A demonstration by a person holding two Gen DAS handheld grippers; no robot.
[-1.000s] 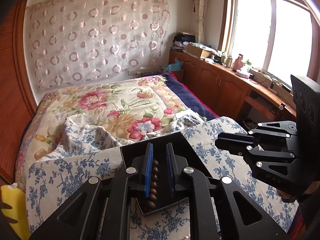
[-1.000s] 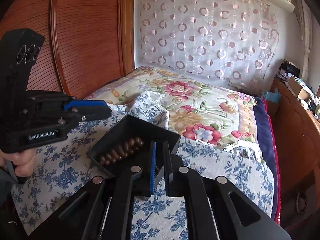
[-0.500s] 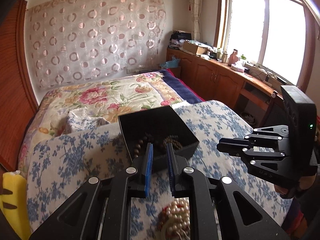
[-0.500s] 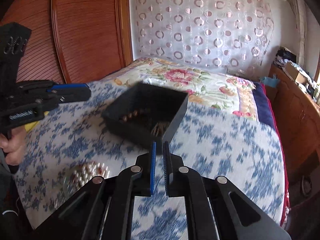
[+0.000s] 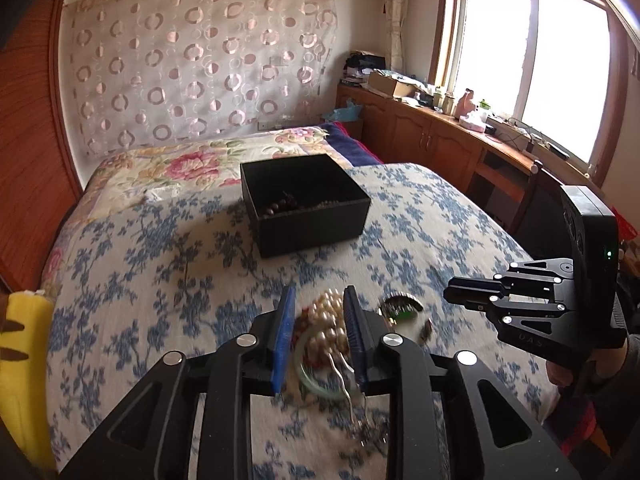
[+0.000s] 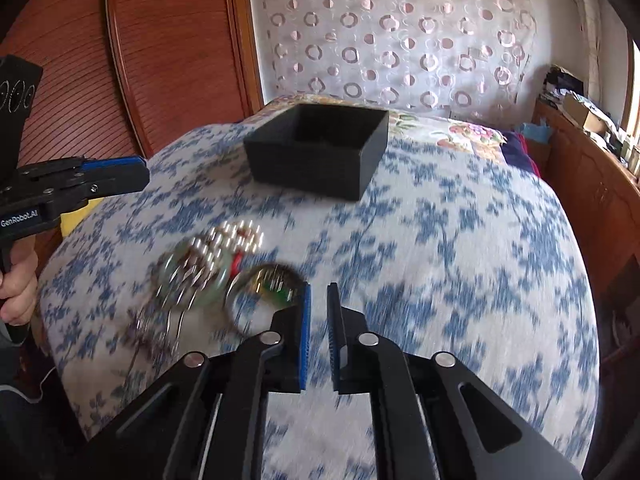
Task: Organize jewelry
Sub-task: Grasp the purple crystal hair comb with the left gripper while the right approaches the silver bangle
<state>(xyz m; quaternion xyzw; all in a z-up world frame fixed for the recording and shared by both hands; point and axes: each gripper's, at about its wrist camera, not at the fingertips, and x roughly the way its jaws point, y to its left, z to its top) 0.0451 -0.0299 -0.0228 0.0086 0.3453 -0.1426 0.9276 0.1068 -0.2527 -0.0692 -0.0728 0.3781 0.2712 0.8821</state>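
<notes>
A black open box [image 5: 306, 204] stands on the blue-flowered cloth, with brown bead strings inside; it also shows in the right wrist view [image 6: 320, 148]. A heap of jewelry lies nearer: a pearl strand [image 5: 328, 322], a pale green bangle [image 5: 316, 380], and a ring-shaped piece with green [image 5: 398, 308]. My left gripper [image 5: 318, 300] hovers over the pearls, jaws slightly apart, holding nothing. My right gripper [image 6: 318, 292] is narrowly open and empty, just right of the heap [image 6: 216, 264]. The right gripper also shows in the left wrist view [image 5: 460, 294].
The cloth-covered surface [image 5: 160, 280] drops off at its front and side edges. A floral bed [image 5: 192, 164] lies behind the box. Wooden cabinets [image 5: 432, 140] run under the window at right, a wooden panel [image 6: 160, 40] at left. A yellow object [image 5: 20, 344] sits at the left edge.
Both grippers have pulled back from the black box toward the near edge. The jewelry heap has come into view under them. The left jaws have opened slightly wider.
</notes>
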